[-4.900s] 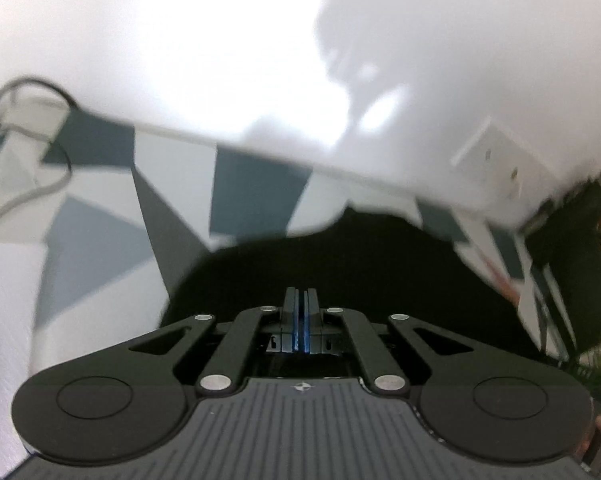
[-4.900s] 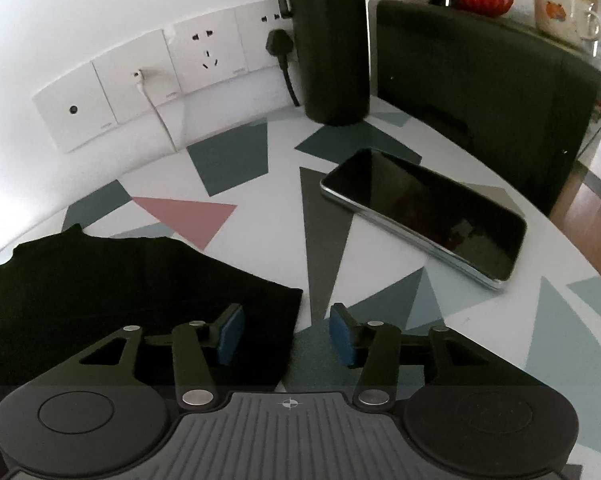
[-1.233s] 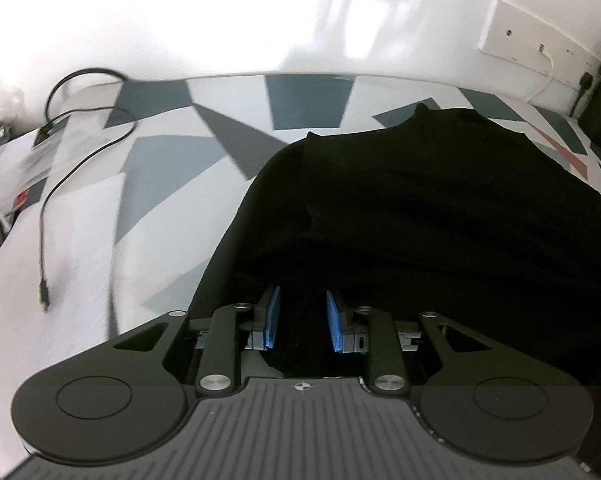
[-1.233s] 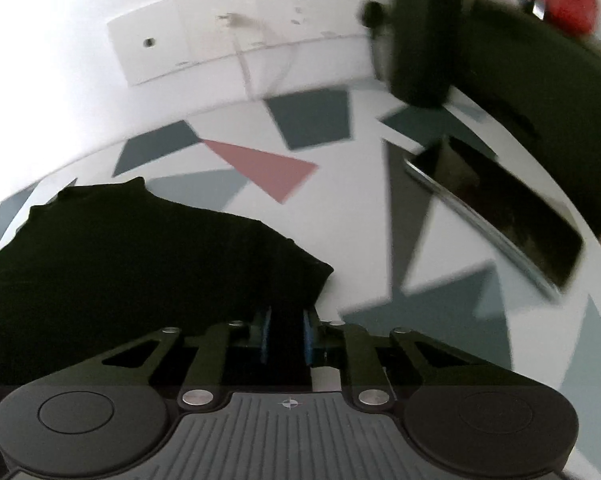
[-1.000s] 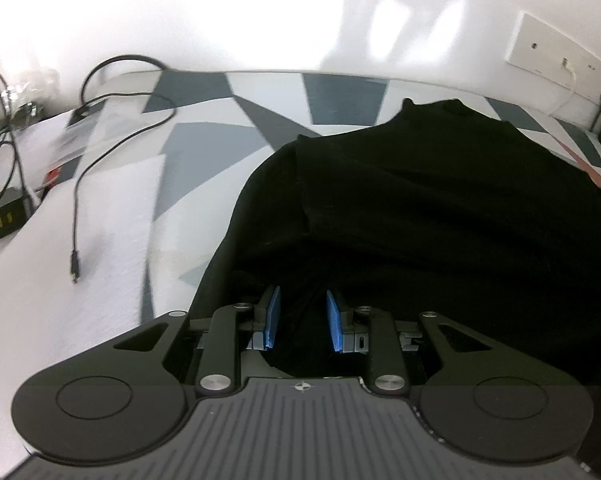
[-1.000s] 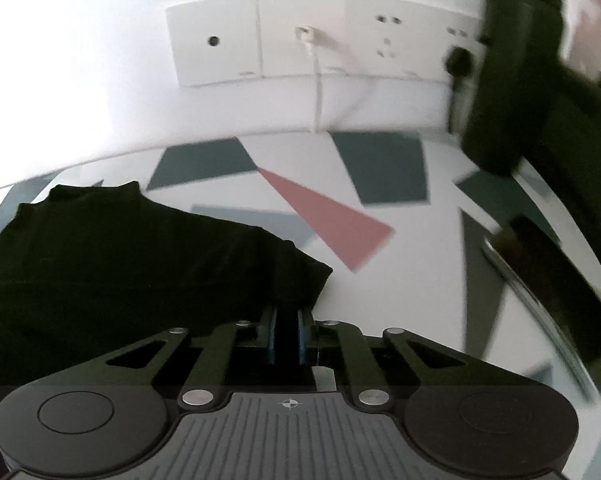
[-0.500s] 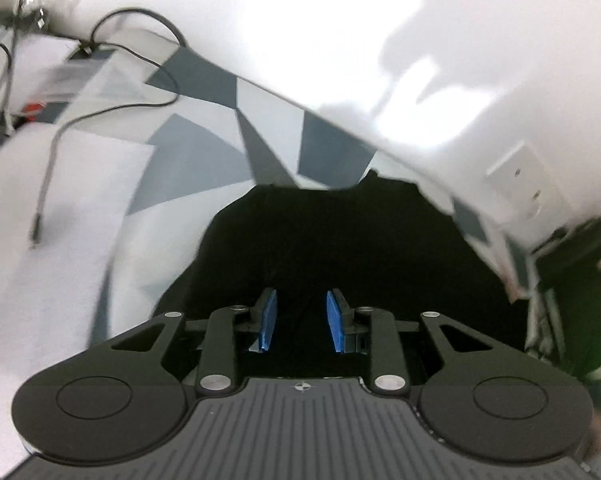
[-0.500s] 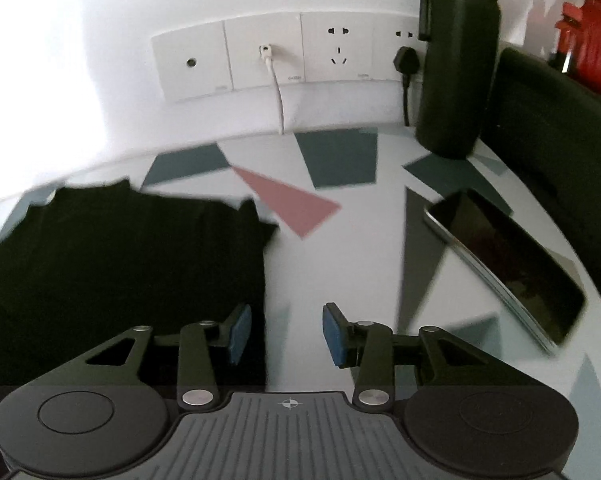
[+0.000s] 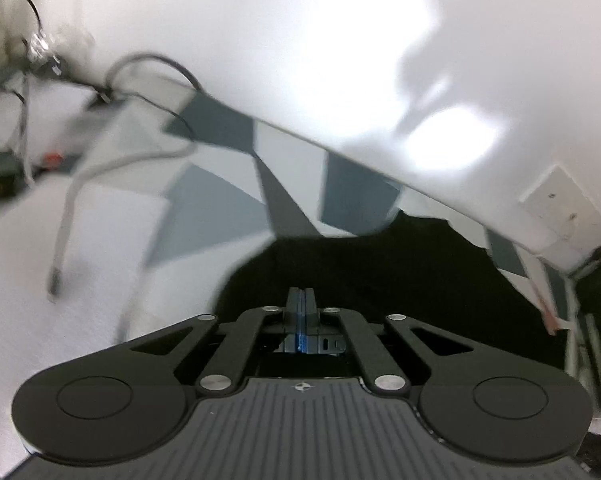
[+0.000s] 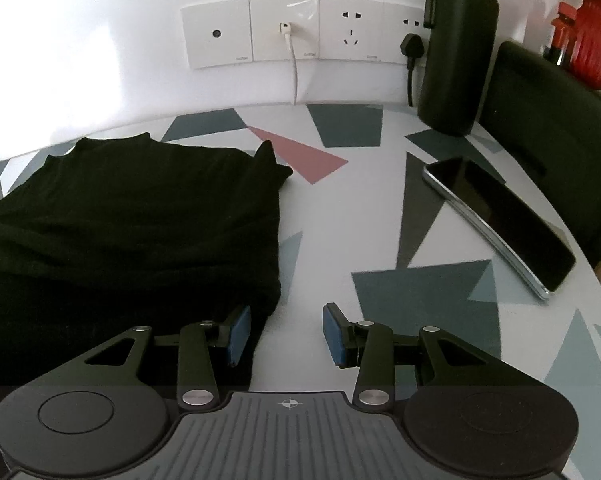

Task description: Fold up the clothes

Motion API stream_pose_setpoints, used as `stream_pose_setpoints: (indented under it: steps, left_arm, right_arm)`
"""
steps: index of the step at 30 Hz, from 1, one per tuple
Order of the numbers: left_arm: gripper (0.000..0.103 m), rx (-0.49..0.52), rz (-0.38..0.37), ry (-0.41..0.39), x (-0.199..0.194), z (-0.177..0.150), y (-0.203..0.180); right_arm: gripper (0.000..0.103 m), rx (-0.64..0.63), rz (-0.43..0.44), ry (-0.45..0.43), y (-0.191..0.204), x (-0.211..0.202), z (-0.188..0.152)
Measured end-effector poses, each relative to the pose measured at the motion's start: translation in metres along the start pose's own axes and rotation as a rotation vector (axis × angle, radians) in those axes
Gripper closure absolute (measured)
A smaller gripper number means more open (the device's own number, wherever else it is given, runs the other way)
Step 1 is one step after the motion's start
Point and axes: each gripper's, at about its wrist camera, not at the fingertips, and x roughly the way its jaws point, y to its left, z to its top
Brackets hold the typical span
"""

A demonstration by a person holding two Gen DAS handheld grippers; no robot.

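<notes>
Bottle: I see a dark flask upright by the wall sockets.
Phone: I see it face up on the patterned table, well apart from the flask.
Cables: I make out blurred loose leads at far left.

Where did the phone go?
In the right wrist view the black glossy smartphone lies flat on the triangle-patterned table, right of the black folded garment and below the tall dark green bottle.
</notes>
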Motion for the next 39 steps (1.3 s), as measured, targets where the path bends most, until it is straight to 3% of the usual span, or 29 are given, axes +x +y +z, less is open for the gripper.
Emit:
stream_pose_setpoints:
  steps: [4, 6, 7, 9, 13, 16, 21, 22, 24, 27, 29, 32, 35, 39]
  left_arm:
    - [0.103, -0.025, 0.025, 0.07, 0.011, -0.006, 0.012]
    - [0.102, -0.065, -0.015, 0.103, 0.012, -0.008, 0.016]
    - [0.098, -0.08, -0.039, 0.107, 0.011, -0.008, 0.016]
    - [0.081, -0.093, -0.086, 0.104, 0.011, -0.007, 0.014]
    - [0.08, -0.131, -0.117, 0.111, 0.019, -0.005, 0.011]
    - [0.077, -0.149, -0.085, 0.147, 0.032, -0.006, 0.008]
    - [0.075, -0.087, -0.042, 0.136, 0.036, -0.006, -0.004]
    - [0.072, -0.089, -0.035, 0.138, 0.035, -0.005, -0.005]
    - [0.054, -0.097, -0.023, 0.124, 0.028, -0.004, -0.006]
    - [0.047, -0.097, 0.002, 0.134, 0.026, -0.004, -0.004]
    - [0.048, -0.133, 0.009, 0.186, 0.035, -0.007, 0.002]
    - [0.048, -0.149, -0.021, 0.164, 0.035, -0.012, 0.003]
    - [0.08, -0.137, -0.067, 0.155, 0.032, -0.013, -0.002]
    - [0.095, -0.114, -0.099, 0.117, 0.025, -0.014, -0.008]
  right_arm:
    - [0.066, -0.007, 0.004, -0.002, 0.005, -0.003, 0.008]
    - [0.066, -0.008, -0.013, -0.006, 0.005, -0.009, 0.011]
    - [0.066, 0.012, -0.007, -0.006, 0.002, -0.011, 0.011]
    - [0.066, 0.051, 0.006, -0.005, -0.003, -0.014, 0.011]
    - [0.066, 0.061, 0.003, 0.015, -0.005, -0.013, 0.006]
    - [0.066, 0.064, 0.002, 0.025, -0.005, -0.011, 0.003]
    - [0.066, 0.075, -0.005, 0.016, -0.007, -0.014, 0.0]
    - [0.066, 0.081, -0.006, 0.017, -0.009, -0.014, 0.0]
    - [0.066, 0.09, -0.007, 0.017, -0.011, -0.015, -0.001]
    - [0.065, 0.097, -0.009, 0.017, -0.013, -0.015, -0.002]
    - [0.065, 0.093, -0.011, 0.023, -0.014, -0.013, -0.002]
    - [0.065, 0.087, -0.013, 0.022, -0.013, -0.013, -0.001]
    - [0.065, 0.084, -0.009, 0.014, -0.012, -0.015, 0.0]
    - [0.063, 0.094, 0.015, -0.002, -0.011, -0.018, 0.002]
